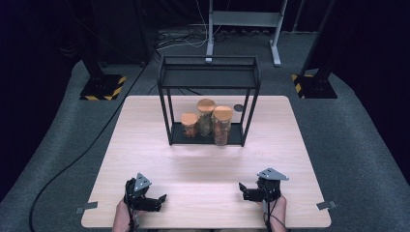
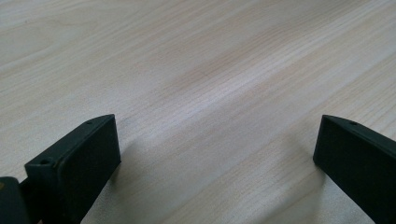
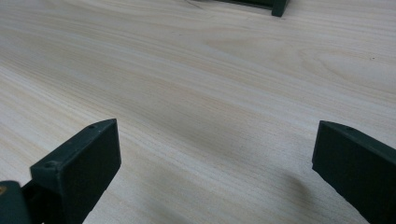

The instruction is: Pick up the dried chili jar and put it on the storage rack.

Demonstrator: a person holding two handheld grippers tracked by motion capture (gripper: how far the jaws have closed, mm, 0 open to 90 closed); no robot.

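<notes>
**On the table, three jars are waiting and nothing is held yet**

From the high view, a black rack (image 1: 209, 77) is seen standing at the far side of the wooden table (image 1: 145, 159). Three jars with orange lids are kept on its bottom shelf: a small jar (image 1: 189, 125) at the left, a tall jar (image 1: 205, 116) behind the middle, and a front jar (image 1: 222, 125) at the right. The jars are packed close together. The left gripper (image 1: 155, 201) and the right gripper (image 1: 246, 191) are held low at the near edge, well apart from the rack. Both are seen with jaws spread and nothing between them. So the work is judged to be just at its start: no jar is touched, and all the reaching and lifting is left to do.

From the left gripper view, the two black jaws are shown wide apart, with bare wood between them. No jar is met there.

From the right gripper view, the jaws are also spread wide over bare wood. A corner of the rack's foot (image 3: 279, 7) is caught at the top edge, far ahead of the jaws.
</notes>
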